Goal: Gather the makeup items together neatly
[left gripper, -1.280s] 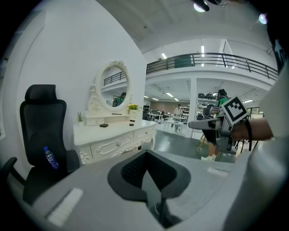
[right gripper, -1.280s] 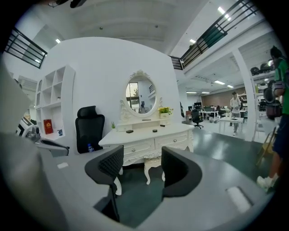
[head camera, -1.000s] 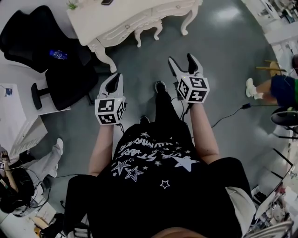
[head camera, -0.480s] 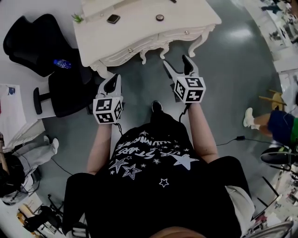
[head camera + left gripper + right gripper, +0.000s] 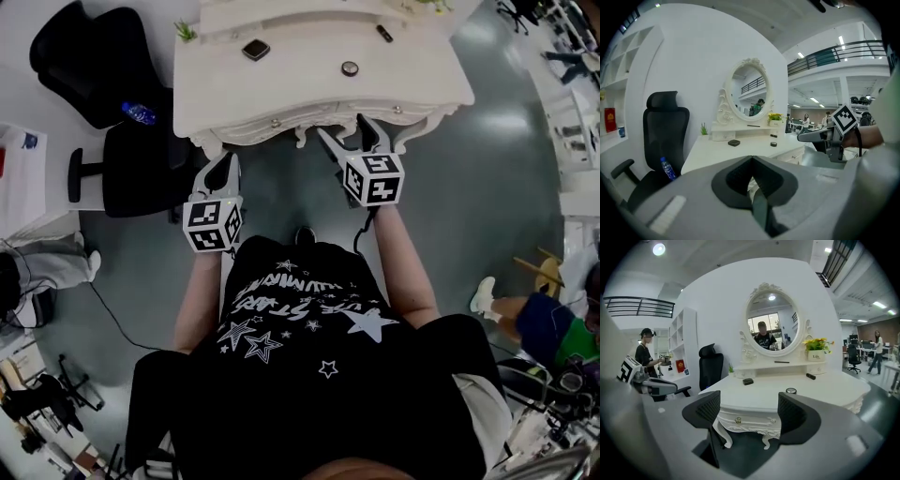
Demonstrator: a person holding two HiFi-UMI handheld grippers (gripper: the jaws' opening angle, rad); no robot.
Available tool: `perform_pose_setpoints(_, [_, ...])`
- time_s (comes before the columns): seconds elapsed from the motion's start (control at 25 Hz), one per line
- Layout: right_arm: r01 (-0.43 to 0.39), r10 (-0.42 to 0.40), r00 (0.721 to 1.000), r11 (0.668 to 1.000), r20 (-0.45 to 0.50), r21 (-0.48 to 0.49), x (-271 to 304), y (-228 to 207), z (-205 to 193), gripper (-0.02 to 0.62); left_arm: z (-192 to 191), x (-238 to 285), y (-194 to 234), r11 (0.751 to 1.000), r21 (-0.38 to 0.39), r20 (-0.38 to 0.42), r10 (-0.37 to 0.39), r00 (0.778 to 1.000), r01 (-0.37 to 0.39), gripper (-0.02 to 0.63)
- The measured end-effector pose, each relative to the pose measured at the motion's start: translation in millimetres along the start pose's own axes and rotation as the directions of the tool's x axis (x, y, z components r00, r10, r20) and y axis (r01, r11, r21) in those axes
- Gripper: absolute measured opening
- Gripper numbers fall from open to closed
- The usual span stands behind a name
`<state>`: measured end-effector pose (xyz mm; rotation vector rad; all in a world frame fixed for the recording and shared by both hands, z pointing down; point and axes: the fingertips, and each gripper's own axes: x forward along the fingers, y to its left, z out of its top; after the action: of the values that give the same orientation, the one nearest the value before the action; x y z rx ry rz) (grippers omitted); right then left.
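Right gripper view shows a flat, square dark compact (image 5: 748, 381) toward the left of the white bench (image 5: 834, 392). A small round jar (image 5: 791, 391) with a pale lid sits nearer the front edge. A short dark tube (image 5: 810, 376) lies farther back on the right. All three rest on the bare top, well apart from one another. A slim dark stick (image 5: 781, 362) lies on the raised back shelf under the mirror (image 5: 771, 329).

The shelf also carries a white square pot (image 5: 816, 356) holding yellow flowers, and at its left end a little green plant (image 5: 731, 368). The mirror is oval in a carved white frame. The bench top is smooth with a curved front. Below it run scrolled carving, small round knobs and curled legs.

The right claw (image 5: 749, 404) is released. Its two dark ribbed pads stand wide apart and have just been opening. Nothing lies between them; only the bench front shows through the gap.

In the left gripper view the left claw (image 5: 751, 159) is clenched, its dark pads meeting at the tip on nothing.

In the head view both claws are held over the grey floor (image 5: 487, 187). The right one's tips are at the bench's front edge, and the left one is short of the bench's left corner. To the left of the bench stands a black office chair (image 5: 131, 169). On its seat rests a clear water bottle (image 5: 138, 113) with a blue label.
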<state>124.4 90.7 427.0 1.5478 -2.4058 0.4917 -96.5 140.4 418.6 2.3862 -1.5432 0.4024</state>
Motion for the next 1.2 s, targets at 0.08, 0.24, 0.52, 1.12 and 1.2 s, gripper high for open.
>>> perform_pose_setpoints(0.08, [-0.027,0.027,0.999,1.0,-0.02,-0.012,14.1,3.2,1.4,0.399,-0.4,0.4,6.2,0.999,-0.019,-0.004,0.028,1.0,-0.028,0.001])
perform_pose_setpoints(0.24, [-0.062,0.061,0.997,0.998,-0.05,-0.016,44.1,10.7,4.9,0.399,1.6,4.2,22.9,0.997,-0.041,-0.016,0.066,0.998,-0.067,0.001])
perform_pose_setpoints(0.52, [-0.089,0.086,0.992,0.995,-0.094,-0.032,103.2,29.2,7.8,0.399,-1.6,24.3,67.0,0.992,-0.079,-0.032,0.097,0.995,-0.099,0.0])
perform_pose_setpoints(1.12, [-0.021,0.009,0.981,0.998,-0.191,-0.061,252.7,28.3,33.5,0.41,31.8,131.4,173.5,0.997,-0.075,-0.055,0.003,0.998,-0.007,0.002])
perform_pose_setpoints(1.2, [-0.014,0.001,0.979,0.998,-0.202,-0.063,268.8,28.1,36.5,0.411,33.9,142.8,184.4,0.997,-0.083,-0.06,-0.009,0.998,0.004,0.002])
